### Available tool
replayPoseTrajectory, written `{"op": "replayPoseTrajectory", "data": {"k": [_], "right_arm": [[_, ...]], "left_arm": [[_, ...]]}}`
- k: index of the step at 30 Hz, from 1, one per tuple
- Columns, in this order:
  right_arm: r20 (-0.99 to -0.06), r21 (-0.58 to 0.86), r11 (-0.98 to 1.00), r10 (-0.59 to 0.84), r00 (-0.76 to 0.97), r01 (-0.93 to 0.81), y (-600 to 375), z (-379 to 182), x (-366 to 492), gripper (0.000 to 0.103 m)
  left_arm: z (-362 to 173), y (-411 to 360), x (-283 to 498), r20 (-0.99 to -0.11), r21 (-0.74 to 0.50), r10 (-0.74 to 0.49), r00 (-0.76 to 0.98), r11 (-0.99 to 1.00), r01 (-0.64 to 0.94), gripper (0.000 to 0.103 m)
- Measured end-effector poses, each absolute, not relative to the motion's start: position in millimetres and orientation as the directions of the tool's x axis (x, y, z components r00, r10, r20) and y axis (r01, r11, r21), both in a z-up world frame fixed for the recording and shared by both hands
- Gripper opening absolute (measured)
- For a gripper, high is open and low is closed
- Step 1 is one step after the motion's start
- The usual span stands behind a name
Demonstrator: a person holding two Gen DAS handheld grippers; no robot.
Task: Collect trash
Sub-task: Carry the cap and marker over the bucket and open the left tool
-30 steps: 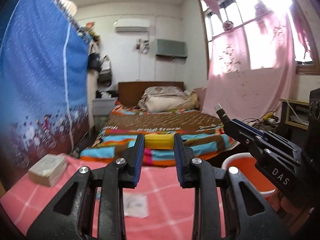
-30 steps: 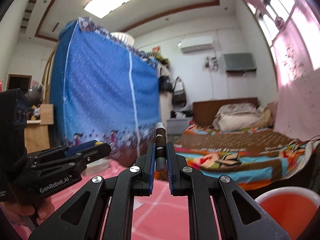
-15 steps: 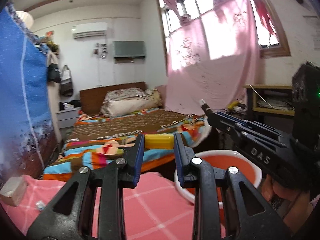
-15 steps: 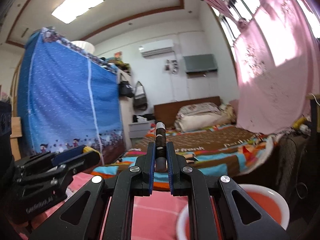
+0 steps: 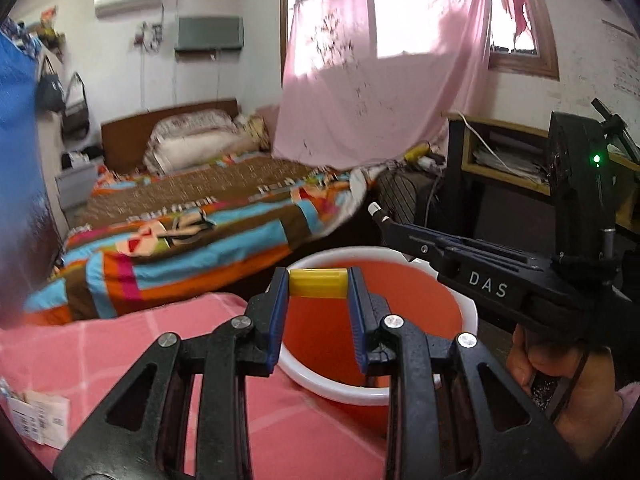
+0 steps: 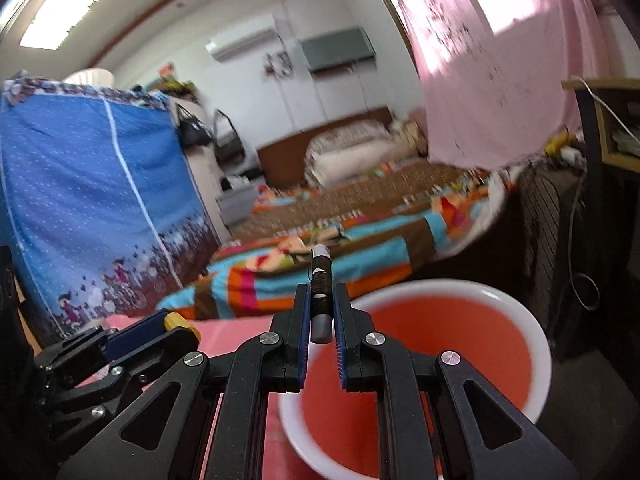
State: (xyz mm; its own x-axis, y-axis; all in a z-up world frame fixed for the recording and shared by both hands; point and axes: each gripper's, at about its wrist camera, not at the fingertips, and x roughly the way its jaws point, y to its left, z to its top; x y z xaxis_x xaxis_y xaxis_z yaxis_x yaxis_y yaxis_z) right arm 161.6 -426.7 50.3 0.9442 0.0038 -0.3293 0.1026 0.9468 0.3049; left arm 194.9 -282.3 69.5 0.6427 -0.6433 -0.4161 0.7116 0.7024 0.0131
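Observation:
My left gripper [image 5: 318,285] is shut on a short yellow block [image 5: 318,283], clamped crosswise at its fingertips above the near rim of an orange bin with a white rim [image 5: 472,312]. My right gripper [image 6: 321,300] is shut on a thin grey spool wound with dark thread [image 6: 321,294], which stands upright between the pads, just over the left rim of the same bin [image 6: 536,328]. In the left wrist view the right gripper [image 5: 384,222] reaches in from the right with a hand under it. In the right wrist view the left gripper [image 6: 176,322] sits at lower left, yellow block showing.
A pink checked tablecloth [image 5: 100,352] covers the table on the left of the bin; a small printed packet [image 5: 36,416] lies at its left edge. Beyond are a bed with a striped cover [image 5: 192,236], a blue fabric wardrobe [image 6: 88,184], a pink curtain [image 5: 380,80] and a dark shelf unit [image 5: 500,160].
Both grippers swung right from over the pink table toward the orange bin, each still holding its item. The bin now fills the centre of both views; the small box on the table is gone from sight.

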Motion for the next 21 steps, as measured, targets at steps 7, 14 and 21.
{"op": "replayPoseTrajectory", "data": {"k": [7, 14, 21], "right_arm": [[-0.424, 0.317, 0.937, 0.004, 0.906, 0.145, -440.2, 34.5, 166.2, 0.01], [-0.465, 0.33, 0.931, 0.014, 0.885, 0.159, -446.4, 28.3, 169.5, 0.01], [-0.49, 0.338, 0.924, 0.01, 0.871, 0.18, -450.6, 25.4, 173.4, 0.011]], "left_arm": [[48.3, -307.9, 212.0, -0.536, -0.063, -0.628, 0.564, 0.696, 0.715, 0.032], [29.2, -320.1, 224.5, -0.629, -0.129, -0.6, 0.495, 0.708, 0.694, 0.032], [23.4, -318.7, 231.3, -0.658, -0.185, -0.596, 0.461, 0.721, 0.668, 0.032]]}}
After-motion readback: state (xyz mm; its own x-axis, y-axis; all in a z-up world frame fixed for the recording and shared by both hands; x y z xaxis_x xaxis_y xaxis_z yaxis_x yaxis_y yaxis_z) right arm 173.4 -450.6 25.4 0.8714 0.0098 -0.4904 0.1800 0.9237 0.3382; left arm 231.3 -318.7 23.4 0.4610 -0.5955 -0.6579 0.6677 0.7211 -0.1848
